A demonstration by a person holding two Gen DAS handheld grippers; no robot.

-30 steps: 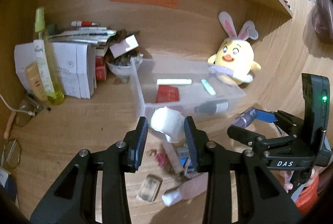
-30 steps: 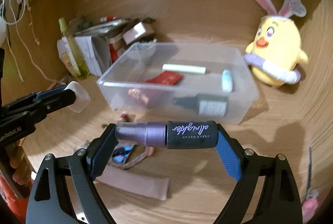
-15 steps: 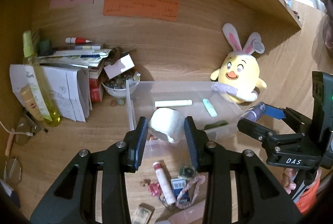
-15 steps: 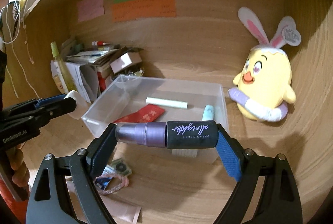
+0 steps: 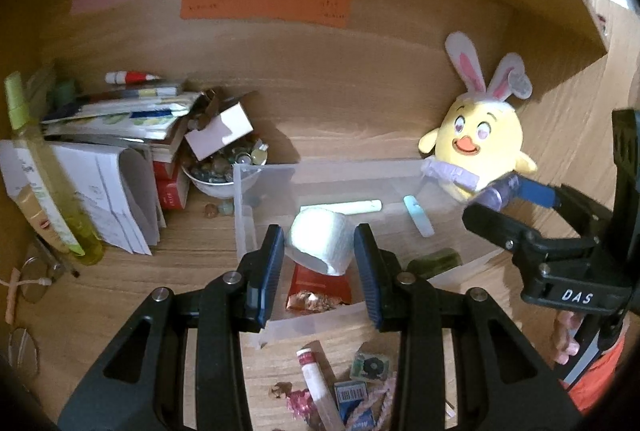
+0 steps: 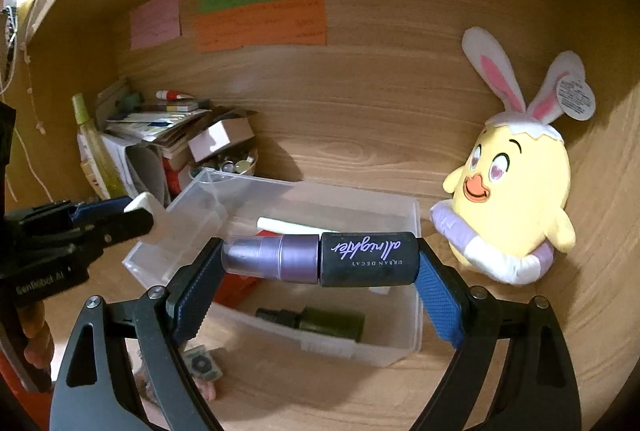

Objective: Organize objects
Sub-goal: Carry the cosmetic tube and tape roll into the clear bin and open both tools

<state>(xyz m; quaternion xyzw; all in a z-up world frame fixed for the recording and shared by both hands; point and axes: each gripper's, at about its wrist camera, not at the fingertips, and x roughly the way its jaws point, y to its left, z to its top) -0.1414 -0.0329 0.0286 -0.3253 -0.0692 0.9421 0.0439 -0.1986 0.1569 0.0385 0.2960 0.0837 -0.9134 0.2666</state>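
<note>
My left gripper (image 5: 320, 263) is shut on a white tape roll (image 5: 322, 241) and holds it above the clear plastic bin (image 5: 244, 215). My right gripper (image 6: 320, 267) is shut on a purple and black spray bottle (image 6: 320, 258), held crosswise above the same bin (image 6: 414, 311). The bin holds a white stick (image 5: 360, 207), a pale blue tube (image 5: 418, 221), a red packet (image 5: 320, 283) and a dark green bottle (image 6: 320, 319). The left gripper with the roll shows at the left of the right wrist view (image 6: 140, 217); the right gripper shows at the right of the left wrist view (image 5: 508, 207).
A yellow bunny-eared plush (image 5: 476, 151) stands right of the bin against the back wall. A bowl of small stones (image 5: 220, 171), stacked papers and boxes (image 5: 120, 135) and a yellow-green bottle (image 5: 48, 183) stand at the left. Small loose items (image 5: 344, 387) lie in front of the bin.
Both grippers have risen and moved forward over the bin, each still holding its object. The loose items on the desk have slid toward the bottom of the left wrist view.
</note>
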